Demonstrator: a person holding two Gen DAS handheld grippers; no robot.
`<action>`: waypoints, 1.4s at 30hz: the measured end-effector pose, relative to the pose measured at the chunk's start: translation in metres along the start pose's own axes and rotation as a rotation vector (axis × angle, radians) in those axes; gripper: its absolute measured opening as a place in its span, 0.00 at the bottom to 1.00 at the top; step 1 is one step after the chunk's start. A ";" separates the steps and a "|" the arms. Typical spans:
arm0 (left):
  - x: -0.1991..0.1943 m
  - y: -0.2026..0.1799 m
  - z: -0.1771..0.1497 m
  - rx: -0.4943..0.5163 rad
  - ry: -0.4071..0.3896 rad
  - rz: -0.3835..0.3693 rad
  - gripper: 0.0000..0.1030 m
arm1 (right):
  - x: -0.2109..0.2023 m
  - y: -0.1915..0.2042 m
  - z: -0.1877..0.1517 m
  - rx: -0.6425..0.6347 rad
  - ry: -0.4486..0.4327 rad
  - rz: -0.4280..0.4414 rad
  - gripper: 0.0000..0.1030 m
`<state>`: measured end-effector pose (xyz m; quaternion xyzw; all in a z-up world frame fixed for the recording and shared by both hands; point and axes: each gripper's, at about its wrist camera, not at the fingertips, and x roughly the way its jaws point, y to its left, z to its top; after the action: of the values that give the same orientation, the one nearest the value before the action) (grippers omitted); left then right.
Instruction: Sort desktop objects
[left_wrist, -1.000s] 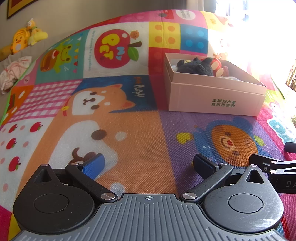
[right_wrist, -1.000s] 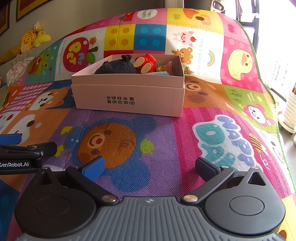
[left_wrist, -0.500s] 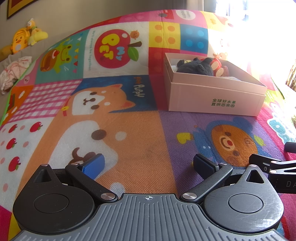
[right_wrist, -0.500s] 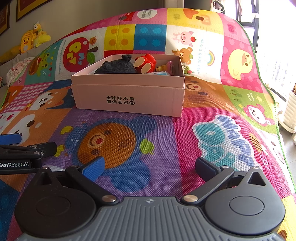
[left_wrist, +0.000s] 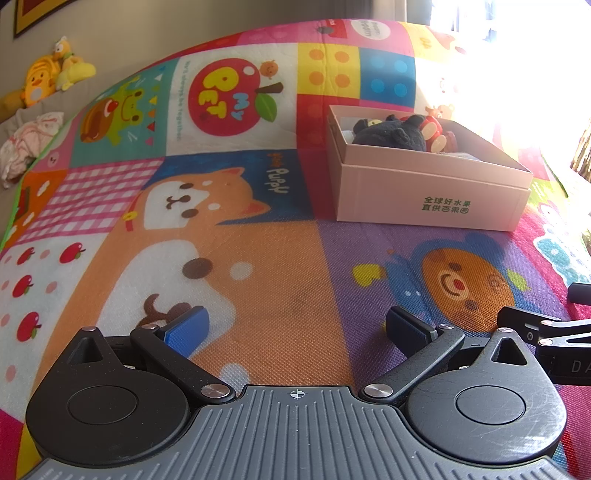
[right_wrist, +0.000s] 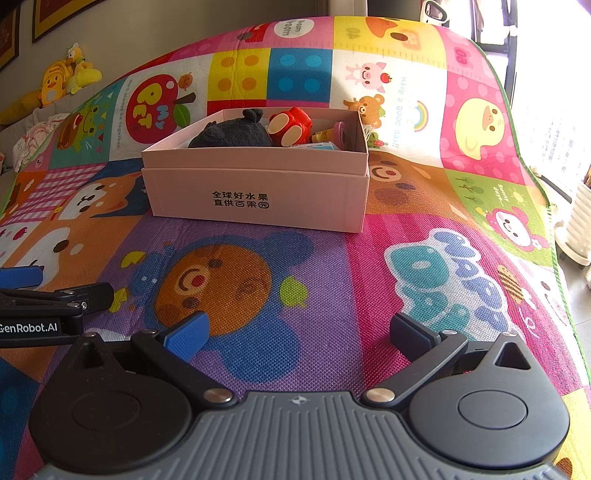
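Note:
A pink cardboard box (right_wrist: 255, 195) stands on the colourful play mat (right_wrist: 332, 280), also seen at the right in the left wrist view as the same box (left_wrist: 432, 199). Inside lie a dark plush toy (right_wrist: 232, 133), a red toy (right_wrist: 291, 125) and some smaller items. In the left wrist view the plush (left_wrist: 391, 134) and red toy (left_wrist: 432, 133) show over the rim. My left gripper (left_wrist: 295, 328) is open above the mat, nothing between its fingers. My right gripper (right_wrist: 299, 332) is open too, empty, in front of the box.
Yellow stuffed toys (left_wrist: 48, 77) and a bundle of pale cloth (left_wrist: 26, 144) rest on a ledge at the far left. The left gripper's side (right_wrist: 44, 306) shows at the left edge of the right wrist view. A white ribbed object (right_wrist: 580, 225) stands off the mat at right.

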<state>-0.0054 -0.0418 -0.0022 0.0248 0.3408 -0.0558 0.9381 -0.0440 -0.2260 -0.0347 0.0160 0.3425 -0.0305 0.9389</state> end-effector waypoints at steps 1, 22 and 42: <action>0.000 0.000 0.000 0.000 0.000 0.000 1.00 | 0.000 0.000 0.000 0.000 0.000 0.000 1.00; 0.000 0.000 0.000 0.000 0.000 0.000 1.00 | 0.000 0.000 0.000 0.000 0.000 0.000 1.00; 0.000 0.000 0.000 0.000 0.000 0.000 1.00 | 0.000 0.000 0.000 0.000 0.000 0.000 1.00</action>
<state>-0.0055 -0.0419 -0.0026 0.0245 0.3407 -0.0557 0.9382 -0.0440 -0.2263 -0.0345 0.0160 0.3425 -0.0305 0.9389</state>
